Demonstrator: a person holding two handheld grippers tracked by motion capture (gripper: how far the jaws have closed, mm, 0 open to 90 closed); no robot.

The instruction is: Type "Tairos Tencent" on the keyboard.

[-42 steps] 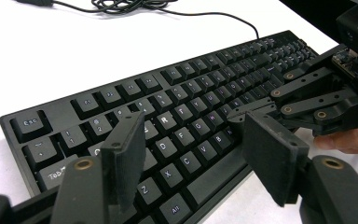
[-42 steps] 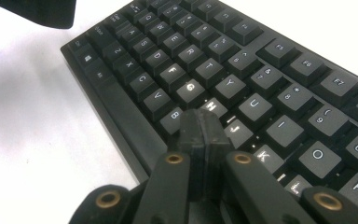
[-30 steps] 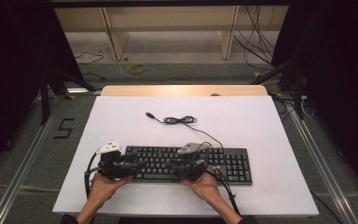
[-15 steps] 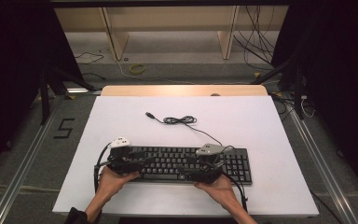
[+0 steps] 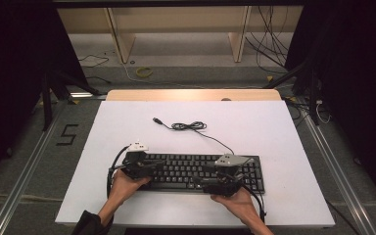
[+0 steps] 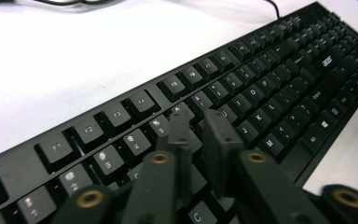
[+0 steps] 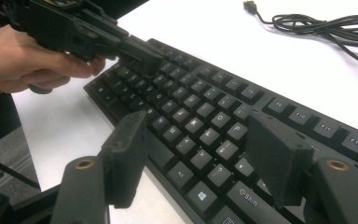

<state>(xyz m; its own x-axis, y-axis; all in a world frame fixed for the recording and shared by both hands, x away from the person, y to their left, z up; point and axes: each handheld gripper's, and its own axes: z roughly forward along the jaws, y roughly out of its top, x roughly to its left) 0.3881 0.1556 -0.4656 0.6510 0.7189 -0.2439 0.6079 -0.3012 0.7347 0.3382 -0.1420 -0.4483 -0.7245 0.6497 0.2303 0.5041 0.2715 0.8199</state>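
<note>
Lying across the near half of the white counter (image 5: 274,132), a black keyboard (image 5: 186,171), long side parallel to the near edge, both hands at its ends. Gripping the left gripper (image 5: 149,165) at about 8 o'clock from the counter's middle, the person's left hand (image 5: 122,188), wrist entering from the bottom edge. Drawn almost together in the left gripper view, its fingers (image 6: 182,135), having just been closing, tips side by side over the number row and upper letter keys, nothing between them; contact with the keys not clear. Holding the right gripper (image 5: 215,177) at about 5 o'clock, the person's right hand (image 5: 240,203), over the right part of the keyboard near the front edge. Spread wide in the right gripper view, its fingers (image 7: 126,154), having just been opening, one over the front edge near the bottom row, the other above the keys near Shift, nothing clamped. Pointing across the letter keys from the far end in that same view, the left gripper again, closed to a narrow tip. Trailing from the keyboard's back edge toward 12 o'clock, a black cable (image 5: 191,126), bunched in a loose coil, ending in a plug (image 5: 156,120) at about 11 o'clock, well apart from both grippers. Beyond the counter, a wooden strip (image 5: 191,94) along its far edge.
</note>
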